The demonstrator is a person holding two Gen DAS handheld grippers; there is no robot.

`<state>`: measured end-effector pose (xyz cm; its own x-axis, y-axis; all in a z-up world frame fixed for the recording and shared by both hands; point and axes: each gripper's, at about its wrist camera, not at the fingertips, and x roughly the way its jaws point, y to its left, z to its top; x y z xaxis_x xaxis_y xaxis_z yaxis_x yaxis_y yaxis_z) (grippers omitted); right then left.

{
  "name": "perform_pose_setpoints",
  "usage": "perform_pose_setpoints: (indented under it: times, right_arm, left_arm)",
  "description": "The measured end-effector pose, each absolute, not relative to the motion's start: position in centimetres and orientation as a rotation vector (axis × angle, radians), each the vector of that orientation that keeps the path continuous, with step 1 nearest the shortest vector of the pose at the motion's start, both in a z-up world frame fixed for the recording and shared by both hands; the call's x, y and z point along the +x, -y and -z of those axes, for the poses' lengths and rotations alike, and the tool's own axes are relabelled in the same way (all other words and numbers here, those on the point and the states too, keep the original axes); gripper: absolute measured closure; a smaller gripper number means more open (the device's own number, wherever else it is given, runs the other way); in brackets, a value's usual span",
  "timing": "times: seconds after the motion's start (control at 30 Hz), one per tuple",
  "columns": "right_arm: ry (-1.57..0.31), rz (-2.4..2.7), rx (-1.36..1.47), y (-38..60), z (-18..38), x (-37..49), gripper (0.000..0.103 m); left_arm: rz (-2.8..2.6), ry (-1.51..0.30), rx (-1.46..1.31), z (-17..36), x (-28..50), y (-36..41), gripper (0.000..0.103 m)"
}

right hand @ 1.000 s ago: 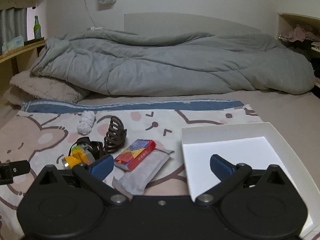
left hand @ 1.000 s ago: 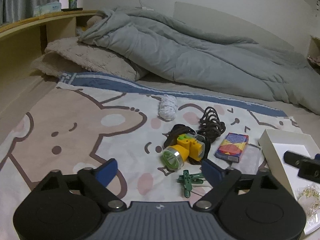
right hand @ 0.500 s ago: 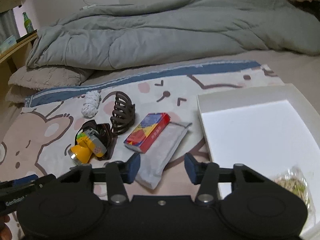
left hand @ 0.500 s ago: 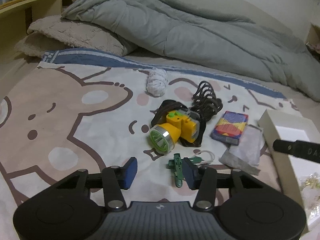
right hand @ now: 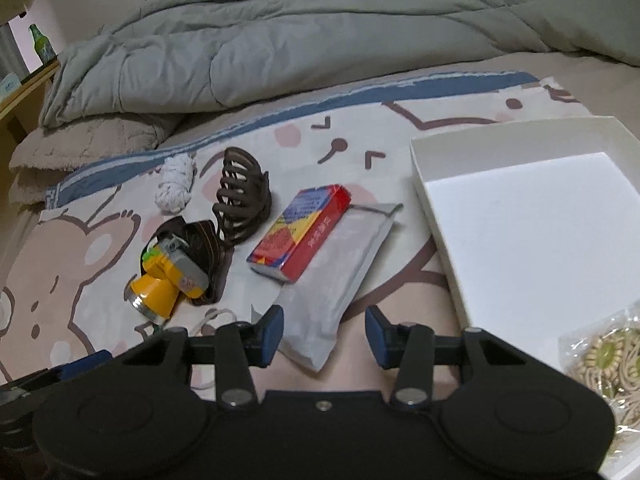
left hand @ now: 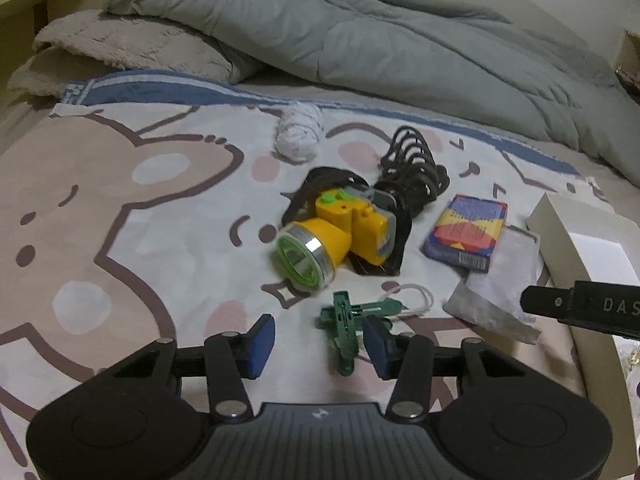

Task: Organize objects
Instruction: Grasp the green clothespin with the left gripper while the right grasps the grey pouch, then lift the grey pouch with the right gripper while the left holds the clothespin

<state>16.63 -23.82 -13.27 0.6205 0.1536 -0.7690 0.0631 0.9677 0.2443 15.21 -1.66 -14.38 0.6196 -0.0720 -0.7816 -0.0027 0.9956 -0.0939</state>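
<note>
Clutter sits mid-frame in both views, spread over the bear-print blanket [left hand: 120, 208]. Over the last second both grippers have dipped toward it and narrowed their jaws. The left gripper [left hand: 318, 338] has since opened a little again and now has its jaws spread around the green clothespin [left hand: 346, 322] at lower centre, the right pad almost touching it, nothing pinched yet. I'd judge the peg is the next thing bound for the white box [right hand: 520, 216], which fills the right of the right wrist view.

The right gripper [right hand: 324, 330] hovers with jaws apart over the near end of the grey pouch [right hand: 340, 276], gripping nothing. A packet of beads [right hand: 600, 360] already lies in the box's lower right corner, partly cut off by the frame. The yellow headlamp [left hand: 336, 236], hair claw [right hand: 242, 196] and card box [right hand: 300, 232] wait untouched. A white loop by the peg is too faint to identify.
</note>
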Motion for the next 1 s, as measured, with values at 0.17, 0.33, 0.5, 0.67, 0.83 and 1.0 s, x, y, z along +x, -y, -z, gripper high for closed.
perform_pose_setpoints:
  times: [0.17,0.33,0.5,0.67,0.83,1.0]
  right_arm:
    - [-0.940,-0.085,0.252,23.4,14.1,16.9,0.055]
    - [-0.993,-0.108,0.252,23.0,14.9,16.9,0.059]
    - [-0.980,-0.113,0.180,22.6,14.7,16.7,0.085]
    - [-0.942,-0.147,0.120,22.4,13.5,15.9,0.100]
    - [-0.927,-0.180,0.085,22.4,12.4,14.7,0.101]
    - [-0.905,-0.265,0.064,22.3,10.8,12.9,0.102]
  left_arm:
    - [0.035,-0.927,-0.037,15.0,15.5,2.4,0.069]
    - [0.043,-0.924,-0.047,14.7,15.3,2.2,0.092]
    - [0.043,-0.919,-0.040,14.3,15.1,1.5,0.093]
    - [0.029,-0.927,-0.047,13.9,14.7,0.6,0.093]
    - [0.039,-0.924,-0.034,12.8,13.7,0.6,0.093]
    - [0.067,-0.912,-0.016,11.4,12.2,0.8,0.093]
